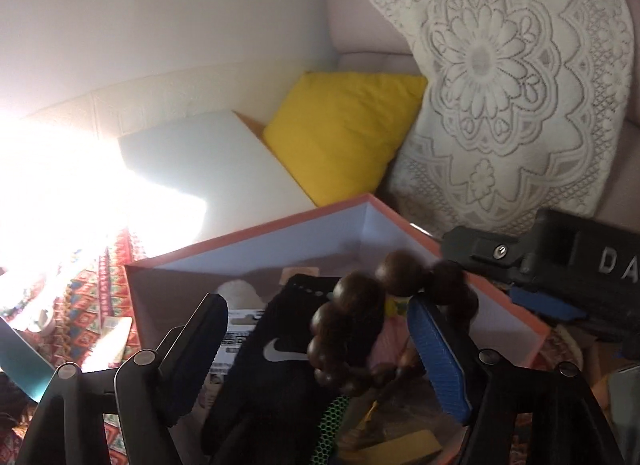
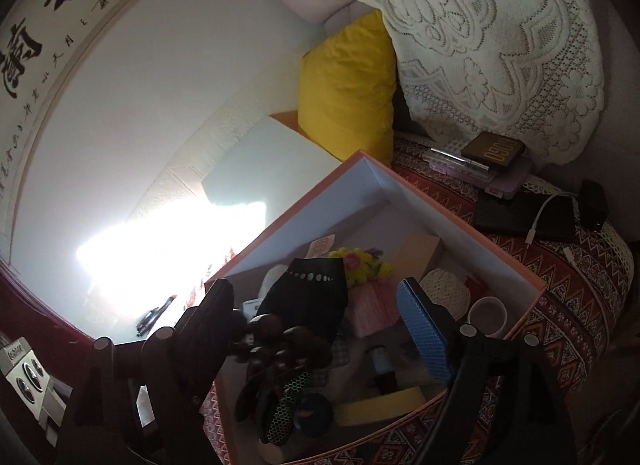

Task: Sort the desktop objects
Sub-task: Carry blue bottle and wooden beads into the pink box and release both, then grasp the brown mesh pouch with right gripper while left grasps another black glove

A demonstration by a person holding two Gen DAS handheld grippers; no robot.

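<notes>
Hanging over the open box (image 1: 248,231), the left gripper (image 1: 316,301) has its two fingers spread wide, one dark and one faced with a blue ribbed pad. One bracelet of brown wooden beads (image 1: 352,325) sits between them, its loop curving around the tip of the blue pad. Whether it is hooked there or loose cannot be told. Under it, inside the box, lies one black glove (image 1: 280,325) with a pale swoosh, and to the right one yellow block (image 1: 404,445).

The right gripper (image 2: 316,285) is also spread wide with nothing clamped. In its view the beads sit just beside its dark left finger, above the box.

Both views show one yellow cushion (image 1: 344,133) and one white lace cloth (image 1: 512,77) behind the box, and a red patterned cloth (image 1: 96,305) beneath it.

Only the right wrist view looks deep into the box: one bunch of yellow flowers (image 2: 360,261), one small cardboard carton (image 2: 416,249), one ball of pale twine (image 2: 444,291) and one white cup (image 2: 488,315). It alone shows a calligraphy scroll (image 2: 60,5) at far left and, right of the box, one clock with lit digits (image 2: 494,151) on a pink case (image 2: 508,181).

Only the left wrist view shows the right gripper's black body, at its right edge.
</notes>
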